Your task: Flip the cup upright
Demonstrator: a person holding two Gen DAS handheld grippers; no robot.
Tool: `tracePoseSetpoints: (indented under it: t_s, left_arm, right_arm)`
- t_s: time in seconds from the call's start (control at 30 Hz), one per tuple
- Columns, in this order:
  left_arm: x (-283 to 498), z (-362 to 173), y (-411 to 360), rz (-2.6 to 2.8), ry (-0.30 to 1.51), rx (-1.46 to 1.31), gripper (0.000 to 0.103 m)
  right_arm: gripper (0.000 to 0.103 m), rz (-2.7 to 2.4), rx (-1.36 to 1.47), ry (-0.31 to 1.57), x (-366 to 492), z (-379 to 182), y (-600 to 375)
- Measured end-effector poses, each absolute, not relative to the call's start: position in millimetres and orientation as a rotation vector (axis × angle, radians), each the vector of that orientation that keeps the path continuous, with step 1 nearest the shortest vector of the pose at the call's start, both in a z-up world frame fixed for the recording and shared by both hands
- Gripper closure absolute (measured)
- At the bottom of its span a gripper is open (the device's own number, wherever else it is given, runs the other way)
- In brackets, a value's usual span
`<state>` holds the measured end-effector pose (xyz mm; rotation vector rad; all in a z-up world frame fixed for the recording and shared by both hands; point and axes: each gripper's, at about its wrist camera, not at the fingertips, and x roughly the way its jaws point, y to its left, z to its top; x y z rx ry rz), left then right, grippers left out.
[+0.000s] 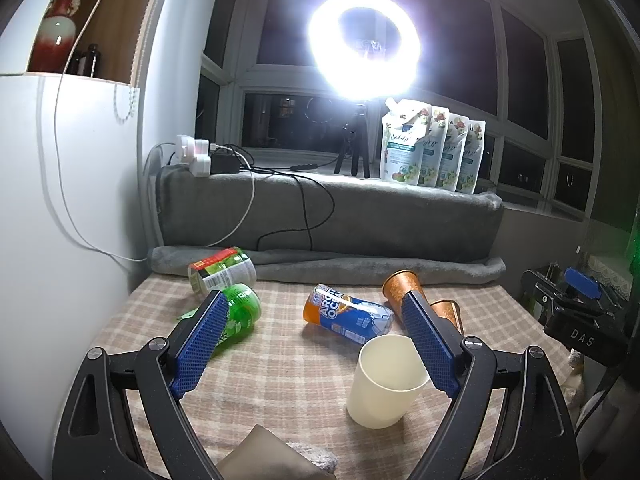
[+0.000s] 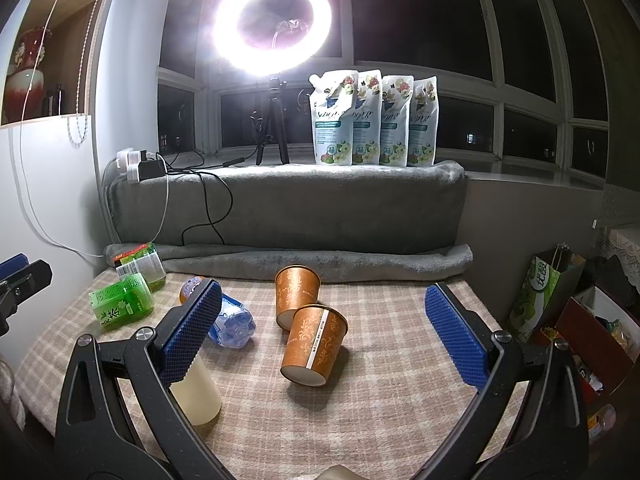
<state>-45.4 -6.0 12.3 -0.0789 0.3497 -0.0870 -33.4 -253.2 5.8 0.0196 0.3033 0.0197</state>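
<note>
A cream cup [image 1: 386, 382] stands upright on the checked tablecloth [image 1: 280, 380], mouth up, just inside my left gripper's right finger. My left gripper [image 1: 314, 336] is open and empty above the cloth. In the right wrist view the cream cup [image 2: 198, 392] shows partly behind the left finger. Two orange patterned paper cups [image 2: 314, 344] [image 2: 296, 294] lie on the cloth between my right gripper's fingers, a little ahead. My right gripper [image 2: 324, 332] is open and empty. The orange cups also show in the left wrist view [image 1: 400, 286].
A blue and orange bottle [image 1: 346, 314], a green bottle [image 1: 236, 314] and a labelled jar [image 1: 222, 272] lie on the cloth. A grey blanket roll [image 1: 328, 266] bounds the far edge. A ring light [image 1: 362, 40] and pouches [image 1: 432, 146] stand behind. Bags [image 2: 540, 300] sit at the right.
</note>
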Motion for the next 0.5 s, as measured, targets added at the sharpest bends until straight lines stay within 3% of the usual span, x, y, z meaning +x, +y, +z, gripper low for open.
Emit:
tracePoseSetpoints:
  t_s: [0.5]
  left_arm:
    - [-44.8, 12.8, -5.2, -0.084, 0.349, -0.083, 0.015]
  right_arm:
    - [0.0, 0.021, 0.019, 0.308, -33.1, 5.1, -254.3]
